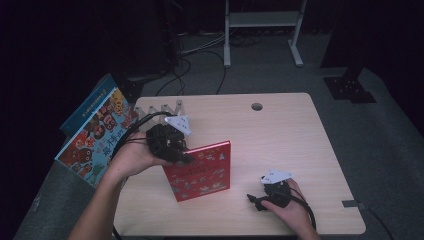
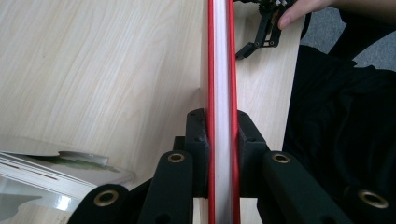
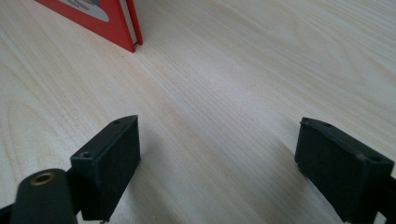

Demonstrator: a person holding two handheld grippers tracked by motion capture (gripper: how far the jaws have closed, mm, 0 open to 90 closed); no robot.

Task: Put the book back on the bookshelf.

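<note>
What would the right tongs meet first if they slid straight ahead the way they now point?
Probably nothing close: the open right tongs face bare light wooden table; the thin red hardcover book lies left of that line.

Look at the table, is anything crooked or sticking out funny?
Yes. The colourful picture book hangs off the table's left edge, propped at a slant. The red book also sits askew, but that is because the left gripper has its edge pinched between its fingers.
</note>
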